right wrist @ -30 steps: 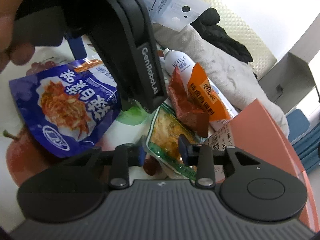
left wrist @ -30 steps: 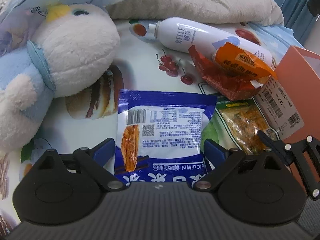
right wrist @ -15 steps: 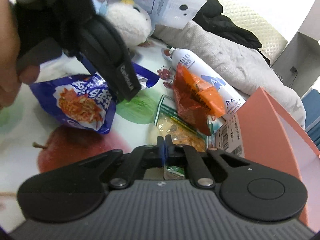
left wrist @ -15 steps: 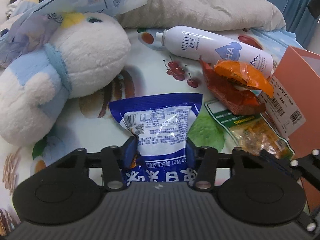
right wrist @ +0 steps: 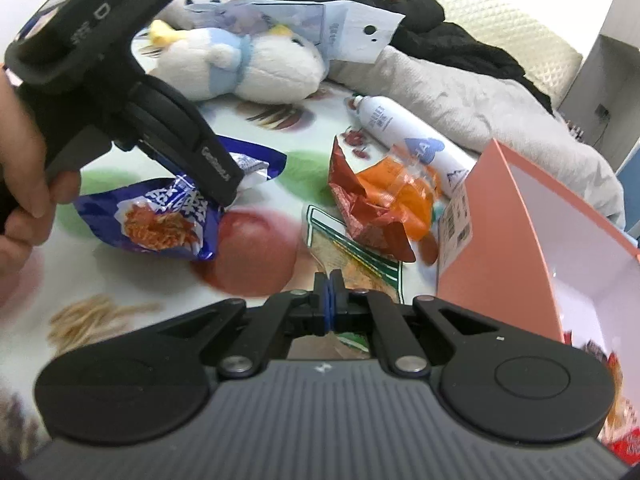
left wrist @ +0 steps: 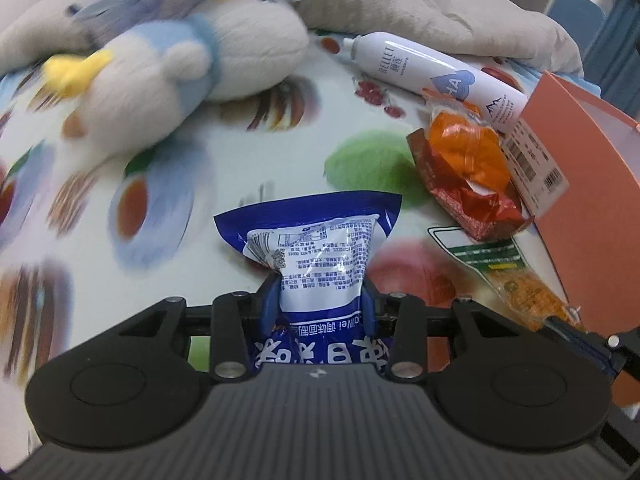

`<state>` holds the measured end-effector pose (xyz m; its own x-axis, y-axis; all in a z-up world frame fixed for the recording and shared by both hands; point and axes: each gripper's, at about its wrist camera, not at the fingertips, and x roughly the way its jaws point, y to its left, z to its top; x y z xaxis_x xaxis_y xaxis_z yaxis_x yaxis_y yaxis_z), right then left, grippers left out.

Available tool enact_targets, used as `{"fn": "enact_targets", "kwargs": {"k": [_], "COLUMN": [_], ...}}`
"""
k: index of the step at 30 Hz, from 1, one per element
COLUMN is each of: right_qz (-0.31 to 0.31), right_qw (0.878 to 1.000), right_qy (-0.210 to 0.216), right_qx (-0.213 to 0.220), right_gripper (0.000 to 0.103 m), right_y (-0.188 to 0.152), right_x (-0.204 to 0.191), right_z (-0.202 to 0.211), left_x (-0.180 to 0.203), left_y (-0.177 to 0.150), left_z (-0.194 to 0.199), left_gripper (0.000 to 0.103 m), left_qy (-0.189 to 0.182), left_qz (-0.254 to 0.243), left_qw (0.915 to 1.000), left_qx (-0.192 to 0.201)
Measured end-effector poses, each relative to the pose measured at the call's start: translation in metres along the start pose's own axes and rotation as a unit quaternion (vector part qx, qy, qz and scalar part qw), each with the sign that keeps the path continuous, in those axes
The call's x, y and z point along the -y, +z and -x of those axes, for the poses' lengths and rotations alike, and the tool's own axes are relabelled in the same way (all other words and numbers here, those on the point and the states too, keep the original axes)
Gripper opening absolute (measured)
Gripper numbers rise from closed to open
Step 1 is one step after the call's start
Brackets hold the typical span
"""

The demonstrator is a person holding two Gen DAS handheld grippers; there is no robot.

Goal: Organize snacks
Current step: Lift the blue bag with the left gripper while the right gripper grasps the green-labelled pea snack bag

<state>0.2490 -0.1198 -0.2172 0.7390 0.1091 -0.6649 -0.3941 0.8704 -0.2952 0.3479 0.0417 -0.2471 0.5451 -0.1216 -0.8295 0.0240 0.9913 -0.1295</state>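
My left gripper (left wrist: 318,300) is shut on a blue snack bag (left wrist: 316,240) and holds it lifted off the fruit-print cloth; the bag also shows in the right wrist view (right wrist: 160,220). My right gripper (right wrist: 331,300) is shut on the edge of a green-trimmed clear snack pack (right wrist: 352,260), which also shows in the left wrist view (left wrist: 512,280). A red pack (right wrist: 360,208) and an orange pack (right wrist: 400,192) lie beside an open salmon-pink box (right wrist: 504,240).
A white spray bottle (left wrist: 432,68) lies behind the packs. A white-and-blue plush toy (left wrist: 180,68) sits at the left. A grey blanket (left wrist: 440,8) and black clothing (right wrist: 420,20) lie at the back. The left gripper's body (right wrist: 120,92) fills the right view's upper left.
My left gripper closed on the blue bag and lifted it back toward me. My right gripper closed on the green-trimmed pack's edge and pulled back with it.
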Motion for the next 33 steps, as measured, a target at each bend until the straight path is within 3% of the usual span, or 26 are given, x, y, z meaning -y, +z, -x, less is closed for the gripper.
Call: {"fn": "enact_targets", "kwargs": {"k": [5, 17, 18, 19, 21, 27, 29, 30, 33], "right_qz": [0.011, -0.062, -0.069, -0.079, -0.098, -0.126, -0.129, -0.134, -0.149], "right_qw": [1.0, 0.992, 0.991, 0.989, 0.986, 0.983, 0.985, 0.985, 0.983], "right_qy": [0.025, 0.11, 0.114, 0.121, 0.136, 0.128, 0.113, 0.104, 0.098], "right_qx": [-0.002, -0.012, -0.014, -0.016, -0.015, -0.023, -0.021, -0.019, -0.035], "right_gripper": [0.003, 0.009, 0.016, 0.034, 0.054, 0.055, 0.064, 0.074, 0.077], "right_y": [-0.021, -0.039, -0.04, -0.04, -0.041, -0.042, -0.04, -0.04, -0.042], "right_x": [-0.012, -0.015, -0.015, -0.013, -0.01, -0.003, 0.0, 0.002, 0.008], "right_z": [0.028, 0.064, 0.066, 0.068, 0.074, 0.083, 0.085, 0.084, 0.074], "left_x": [0.0, -0.011, -0.012, -0.014, -0.019, -0.03, -0.029, -0.028, -0.025], "left_y": [-0.032, -0.092, -0.096, -0.101, -0.109, -0.122, -0.124, -0.125, -0.126], "left_z": [0.033, 0.094, 0.097, 0.1, 0.106, 0.115, 0.118, 0.119, 0.121], "left_gripper": [0.045, 0.045, 0.045, 0.045, 0.045, 0.045, 0.045, 0.045, 0.045], "left_qy": [-0.003, -0.01, -0.012, -0.013, -0.015, -0.027, -0.032, -0.035, -0.043], "left_qz": [0.031, 0.086, 0.088, 0.091, 0.102, 0.126, 0.126, 0.125, 0.123], "left_qw": [0.9995, 0.9962, 0.996, 0.9958, 0.9946, 0.9914, 0.9913, 0.9913, 0.9912], "left_qx": [0.0, 0.008, 0.007, 0.007, 0.01, 0.019, 0.019, 0.02, 0.024]}}
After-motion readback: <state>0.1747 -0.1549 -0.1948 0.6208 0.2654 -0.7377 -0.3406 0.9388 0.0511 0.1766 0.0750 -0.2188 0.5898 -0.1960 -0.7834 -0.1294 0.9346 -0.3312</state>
